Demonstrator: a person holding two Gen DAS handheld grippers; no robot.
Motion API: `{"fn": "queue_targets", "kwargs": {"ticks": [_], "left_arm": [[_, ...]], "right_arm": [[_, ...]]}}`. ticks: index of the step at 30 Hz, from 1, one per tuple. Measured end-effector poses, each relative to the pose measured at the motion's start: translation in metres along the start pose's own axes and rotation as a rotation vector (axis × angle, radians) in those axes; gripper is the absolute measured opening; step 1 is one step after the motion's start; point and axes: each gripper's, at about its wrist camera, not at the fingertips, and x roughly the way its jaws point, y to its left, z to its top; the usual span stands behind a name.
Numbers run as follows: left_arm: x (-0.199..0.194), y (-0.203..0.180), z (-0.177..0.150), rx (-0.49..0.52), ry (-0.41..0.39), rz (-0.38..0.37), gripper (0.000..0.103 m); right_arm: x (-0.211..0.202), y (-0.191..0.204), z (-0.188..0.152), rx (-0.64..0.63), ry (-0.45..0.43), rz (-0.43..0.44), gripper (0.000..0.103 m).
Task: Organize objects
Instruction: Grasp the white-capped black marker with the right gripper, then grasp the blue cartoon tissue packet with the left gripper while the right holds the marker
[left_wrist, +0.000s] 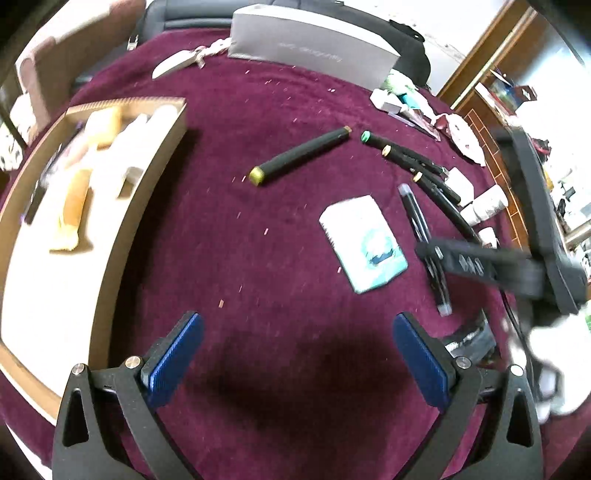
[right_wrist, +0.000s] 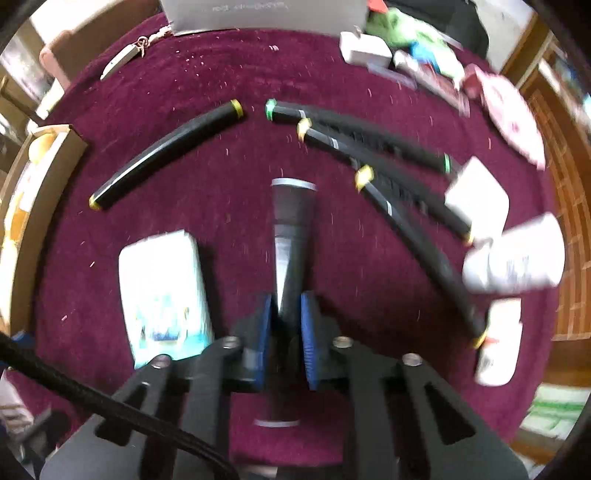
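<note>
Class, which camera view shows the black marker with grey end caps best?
The right wrist view: the black marker with grey end caps lies centred, clamped by the right gripper. The left wrist view shows it partly hidden.

Bare cloth between box and pens.

A maroon cloth covers the table, with a wooden shelving unit beyond it.
</note>
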Motion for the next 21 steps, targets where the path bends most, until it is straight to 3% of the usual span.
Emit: {"fn": "queue_targets", "kwargs": {"ticks": [4,8,14,19,20,21], "left_arm": [[0.014,-0.018,0.024,-0.011,-0.029,0.046,0.100],[0.049,-0.034,0.046,-0.048,0.006,0.095,0.099],[0.089,-0.062,0.052,0.037,0.023,0.266,0.101],[0.101,-0.075,0.047,0.115,-0.003,0.250,0.100],[0.100,-0.076,0.047,0.135,-0.009,0.230,0.090],[0.096,-0.074,0.047,0.144,-0.005,0.185,0.072]], "right_arm": [[-0.011,-0.031,-0.033,0.099,0.001,0.042,0.012],[-0.017,-0.043,-0.050,0.131,-0.012,0.068,0.013],[-0.018,-0.046,-0.054,0.156,-0.013,0.071,0.012],[-0.012,-0.040,-0.046,0.178,-0.024,0.095,0.013],[-0.011,-0.038,-0.044,0.178,-0.026,0.095,0.012],[-0.010,-0.038,-0.044,0.174,-0.027,0.093,0.012]]}}
